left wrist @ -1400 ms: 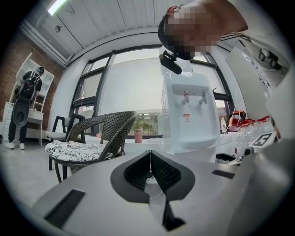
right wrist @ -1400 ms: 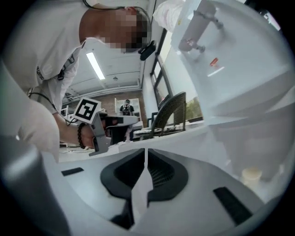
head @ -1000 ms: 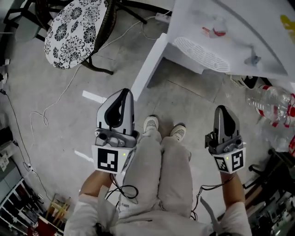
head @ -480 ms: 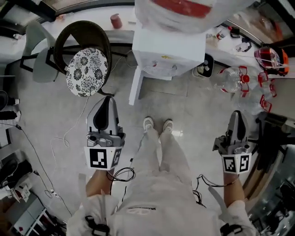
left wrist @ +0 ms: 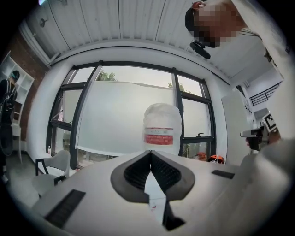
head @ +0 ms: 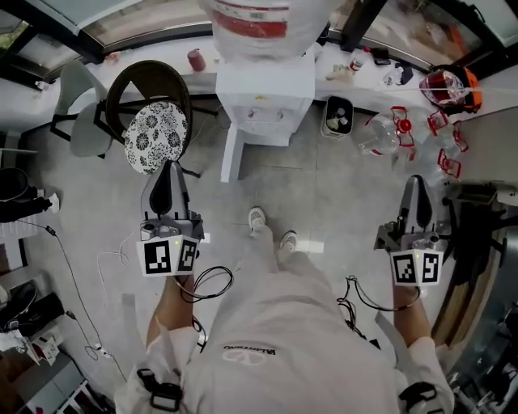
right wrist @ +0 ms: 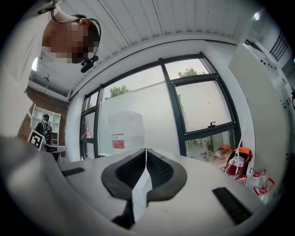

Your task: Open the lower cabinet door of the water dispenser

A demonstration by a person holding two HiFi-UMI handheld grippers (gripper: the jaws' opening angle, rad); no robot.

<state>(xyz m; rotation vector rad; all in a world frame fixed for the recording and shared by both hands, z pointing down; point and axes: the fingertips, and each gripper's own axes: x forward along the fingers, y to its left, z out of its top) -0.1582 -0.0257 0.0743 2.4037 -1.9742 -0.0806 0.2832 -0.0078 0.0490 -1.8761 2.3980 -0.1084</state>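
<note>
The white water dispenser (head: pixel 265 103) stands at the top centre of the head view, with a large bottle (head: pixel 261 18) on top. Its lower cabinet door (head: pixel 231 154) juts out toward me as a white panel on the left side. My left gripper (head: pixel 170 171) is held level well short of the dispenser, shut and empty. My right gripper (head: pixel 416 184) hangs far to the right, also shut and empty. In the left gripper view the bottle (left wrist: pixel 161 129) shows beyond the shut left gripper (left wrist: pixel 150 154). In the right gripper view the bottle (right wrist: pixel 125 131) lies left of the shut right gripper (right wrist: pixel 146 152).
A chair with a patterned cushion (head: pixel 155 133) stands left of the dispenser. A small bin (head: pixel 338 117) and several empty water bottles (head: pixel 380 133) lie to its right. A white cable (head: pixel 109 259) runs over the floor at left. The person's feet (head: pixel 257 218) are between the grippers.
Both grippers have risen a long way from near the floor, and the head view has pulled up and back, so the dispenser looks smaller. The jaws have stayed shut.
</note>
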